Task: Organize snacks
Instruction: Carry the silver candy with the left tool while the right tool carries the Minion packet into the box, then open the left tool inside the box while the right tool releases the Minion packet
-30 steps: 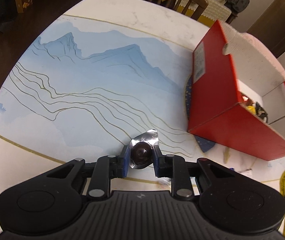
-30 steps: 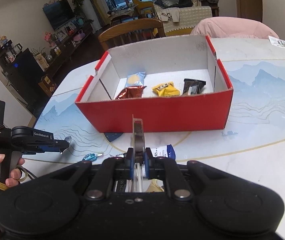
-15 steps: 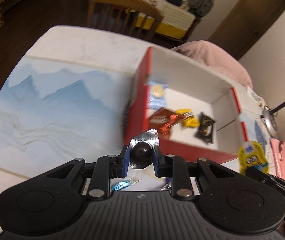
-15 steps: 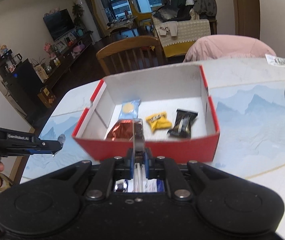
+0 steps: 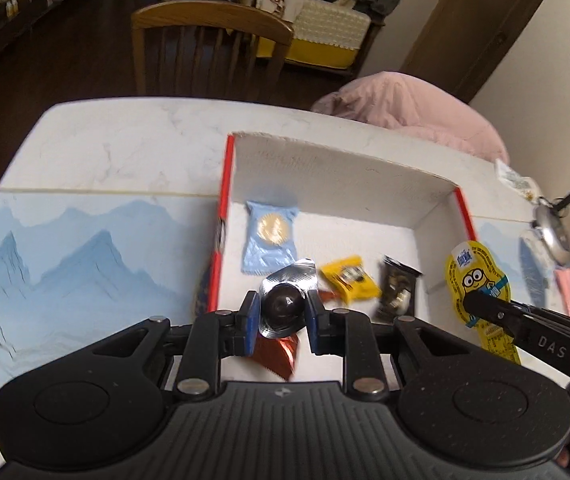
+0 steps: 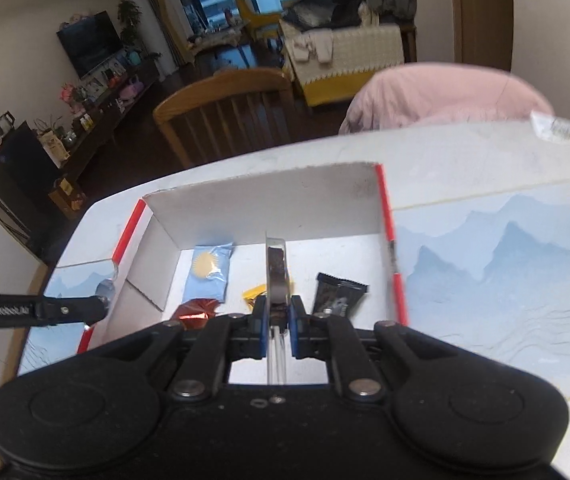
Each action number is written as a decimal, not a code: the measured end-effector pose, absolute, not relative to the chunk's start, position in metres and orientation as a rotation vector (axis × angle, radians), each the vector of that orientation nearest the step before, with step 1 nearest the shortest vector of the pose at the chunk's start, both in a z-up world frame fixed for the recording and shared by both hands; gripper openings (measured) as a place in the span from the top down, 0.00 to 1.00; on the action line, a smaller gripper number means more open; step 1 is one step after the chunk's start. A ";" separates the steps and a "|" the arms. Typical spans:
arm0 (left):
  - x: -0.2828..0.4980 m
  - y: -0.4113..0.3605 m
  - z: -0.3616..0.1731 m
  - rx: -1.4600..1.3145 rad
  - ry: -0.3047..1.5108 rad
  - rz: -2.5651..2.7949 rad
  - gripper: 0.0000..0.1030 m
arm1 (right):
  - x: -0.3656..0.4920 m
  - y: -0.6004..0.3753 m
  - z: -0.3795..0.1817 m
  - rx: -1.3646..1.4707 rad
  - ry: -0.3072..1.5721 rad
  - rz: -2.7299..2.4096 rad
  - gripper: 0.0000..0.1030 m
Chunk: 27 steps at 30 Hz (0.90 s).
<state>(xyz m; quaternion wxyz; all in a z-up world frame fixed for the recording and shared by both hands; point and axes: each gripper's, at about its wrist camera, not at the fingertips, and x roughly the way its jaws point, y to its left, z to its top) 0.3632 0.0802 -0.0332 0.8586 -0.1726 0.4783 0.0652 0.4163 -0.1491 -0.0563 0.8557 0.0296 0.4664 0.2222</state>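
Above the red box [image 5: 445,196], near its left wall, the left gripper [image 5: 281,312] is held with its fingers [image 5: 251,322] closed most of the way on a foil-backed chocolate blister [image 5: 285,306]. The dark dome is pinched from both sides, with crinkled silver foil standing out above and below the pads. This snack is judged to be light, with a fairly stiff dome and thin foil that would crumple easily; the sides of the dome are the sound place for a hold, and hard pressure is best avoided.

Over the middle of the box, the right gripper [image 6: 277,320] is seen with its fingers [image 6: 297,330] fully closed on a flat yellow cartoon-printed packet [image 5: 483,292]. In the right wrist view only the thin edge of this packet is shown, rising straight up from the pads. It is judged to be light and bendy, so a grip at its lower edge lets it flop or swing.

Inside the box, on its white floor, four snacks are lying: a pale blue biscuit packet [image 6: 208,270] nearest the left wall, a copper-red foil wrapper [image 6: 195,314] towards the near wall, a yellow wrapper [image 5: 349,280] at the centre, and a black wrapper [image 6: 339,294] towards the right wall. Plenty of bare floor is left along the far wall. Outside the box, the table [image 5: 125,152] is covered by a mountain-print mat [image 5: 57,256].
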 end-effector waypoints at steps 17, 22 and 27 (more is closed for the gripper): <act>0.402 0.070 -0.083 -0.281 1.129 0.147 0.77 | 0.456 -0.124 -0.121 0.001 1.129 0.454 0.92; 0.403 0.060 -0.088 -0.224 1.143 0.152 0.77 | 0.457 -0.123 -0.129 -0.015 1.155 0.438 0.91; 0.401 0.057 -0.087 -0.200 1.153 0.155 0.76 | 0.453 -0.122 -0.130 -0.043 1.158 0.434 0.84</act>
